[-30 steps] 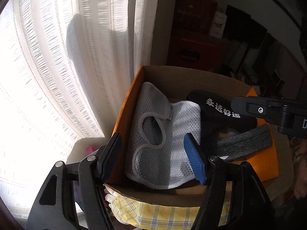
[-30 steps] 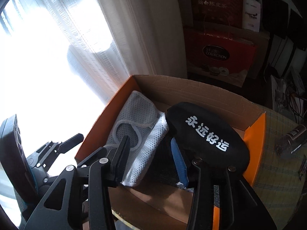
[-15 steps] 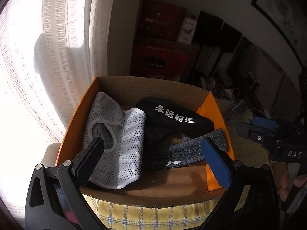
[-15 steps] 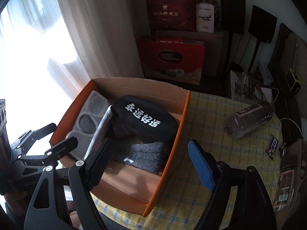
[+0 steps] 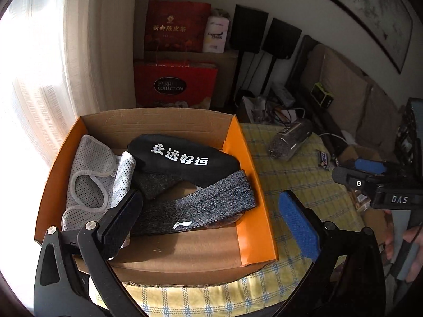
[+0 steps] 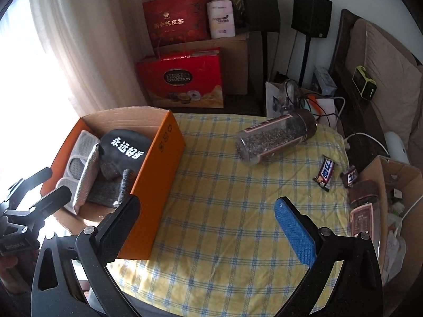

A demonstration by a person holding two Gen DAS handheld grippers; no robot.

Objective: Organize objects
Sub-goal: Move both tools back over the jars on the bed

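Observation:
An orange cardboard box (image 5: pixel 257 206) (image 6: pixel 161 169) stands at the left of a yellow checked tablecloth (image 6: pixel 224 211). In it lie a white mesh garment (image 5: pixel 95 182), a black pouch with white Chinese characters (image 5: pixel 182 158) (image 6: pixel 124 148) and a grey headband (image 5: pixel 201 206). My left gripper (image 5: pixel 211 219) is open and empty, hovering over the box's near right side. My right gripper (image 6: pixel 208 222) is open and empty above the cloth, right of the box. A clear bottle of dark seeds (image 6: pixel 275 140) lies on its side. Two candy bars (image 6: pixel 325 173) (image 6: pixel 350 175) lie near the right edge.
Red gift bags (image 6: pixel 182 79) and a cardboard carton stand behind the table, with black speakers (image 6: pixel 312 17) on stands. A brown jar (image 6: pixel 366 211) and an open cardboard box (image 6: pixel 396 182) sit at the right. A white curtain (image 5: pixel 39 66) hangs at the left.
Both grippers have pulled back and swung right, away from the box. The right gripper has let go of the black pouch, which now lies in the box. Both stay open.

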